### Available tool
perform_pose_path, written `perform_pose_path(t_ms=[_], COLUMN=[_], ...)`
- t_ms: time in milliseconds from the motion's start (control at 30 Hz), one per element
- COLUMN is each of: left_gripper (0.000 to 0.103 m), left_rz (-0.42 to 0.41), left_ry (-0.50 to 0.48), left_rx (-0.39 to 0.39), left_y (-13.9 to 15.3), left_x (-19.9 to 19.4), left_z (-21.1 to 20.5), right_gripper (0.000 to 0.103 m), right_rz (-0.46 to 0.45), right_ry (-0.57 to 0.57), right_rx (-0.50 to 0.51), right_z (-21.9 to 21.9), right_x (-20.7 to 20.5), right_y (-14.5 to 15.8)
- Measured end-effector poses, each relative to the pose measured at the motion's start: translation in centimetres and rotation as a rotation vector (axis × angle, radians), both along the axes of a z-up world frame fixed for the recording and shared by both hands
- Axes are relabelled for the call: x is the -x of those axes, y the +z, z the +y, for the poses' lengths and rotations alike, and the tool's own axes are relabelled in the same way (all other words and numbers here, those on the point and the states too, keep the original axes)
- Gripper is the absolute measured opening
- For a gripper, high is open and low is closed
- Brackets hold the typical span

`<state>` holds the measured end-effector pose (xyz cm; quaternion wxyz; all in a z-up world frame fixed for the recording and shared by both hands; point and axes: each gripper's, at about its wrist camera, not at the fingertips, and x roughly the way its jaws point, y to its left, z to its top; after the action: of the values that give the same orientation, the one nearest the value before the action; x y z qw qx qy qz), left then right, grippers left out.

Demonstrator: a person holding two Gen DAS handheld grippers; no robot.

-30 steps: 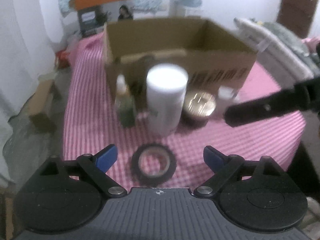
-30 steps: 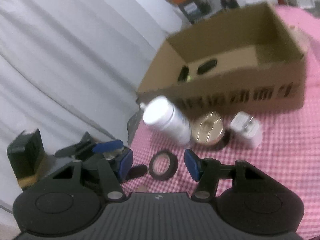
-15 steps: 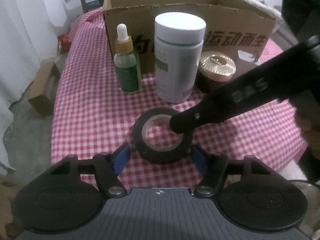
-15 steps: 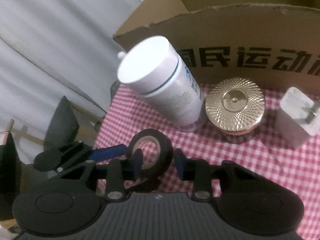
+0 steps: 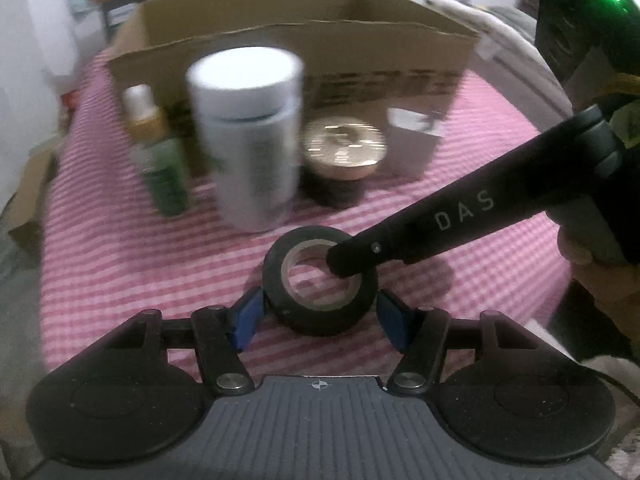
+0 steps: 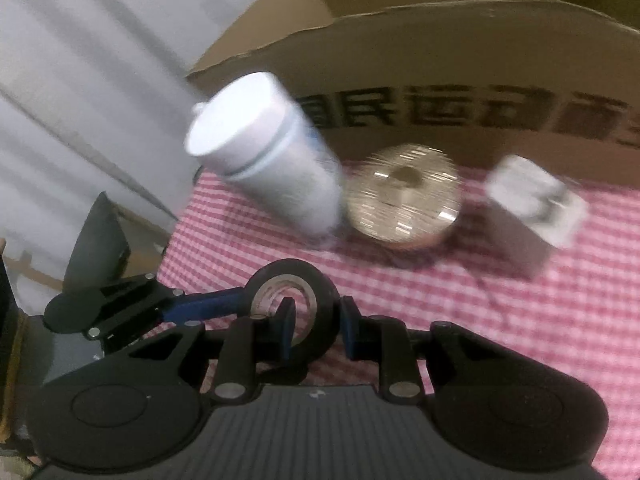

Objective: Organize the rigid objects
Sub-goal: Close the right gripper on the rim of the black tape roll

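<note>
1. The black tape roll [image 5: 320,286] lay flat on the pink checked cloth [image 5: 120,264], at about six o'clock from the white bottle [image 5: 250,140] and well in front of the cardboard box [image 5: 304,44], probably because the box was where the loose items were meant to go.

2. The right gripper [image 6: 314,330] had one finger through the roll's hole and the other outside, at about three o'clock of the roll. Its jaws had just been closing and stood nearly together on the roll's wall, a pinch suited to lifting a ring.

3. The left gripper [image 5: 320,314] straddled the roll at nine and three o'clock, about half open. Its jaws had also just been closing; the blue pads [image 5: 248,316] sat just beside or against the roll's sides, and I could not tell whether they pressed. It likely steadied the roll while the other took hold.

4. Standing just behind the roll, from ten to two o'clock, were a green dropper bottle [image 5: 160,168], the white bottle, a gold-lidded jar [image 5: 344,148] and a white plug adapter [image 5: 412,144], all still outside the box.

5. The left view alone showed the dropper bottle, the right tool's long black finger and the person's hand [image 5: 600,280] on its handle.

6. The right view alone showed the finger inside the hole, and the left gripper's blue pad reaching the roll from nine o'clock.
</note>
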<state>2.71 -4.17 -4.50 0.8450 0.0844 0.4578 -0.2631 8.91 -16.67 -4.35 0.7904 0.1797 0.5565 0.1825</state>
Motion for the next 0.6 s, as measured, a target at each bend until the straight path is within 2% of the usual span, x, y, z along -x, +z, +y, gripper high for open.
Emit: perform_pose_path(t_ms=[133,267,400,600], left_gripper=[0.062,0.063,0.064,0.066], left_rz=[0.020,-0.012,-0.038,-0.052], left_ry=[-0.069,-0.107,-0.129,-0.132], left_rx=[0.016,-0.029,-0.083,-0.096], left_y=[-0.2,-0.5,-0.8,-0.9], left_x=[0.2,0.2,0.5,0.5], left_z=[-1.8,-3.0,-3.9,-4.7], right_gripper=[0.026,0.027,0.028,0.027], right_rz=[0.009,0.010,-0.009,-0.036], right_ry=[-0.061,-0.086,-0.069,-0.033], right_rx=[0.014,0.019,0.050,0.091], right_z=[-2.3,-3.6,-3.3,-1.4], right_x=[1.5,2.3,2.5,1.9], right_y=[0.2,0.2,0.4,-0.1])
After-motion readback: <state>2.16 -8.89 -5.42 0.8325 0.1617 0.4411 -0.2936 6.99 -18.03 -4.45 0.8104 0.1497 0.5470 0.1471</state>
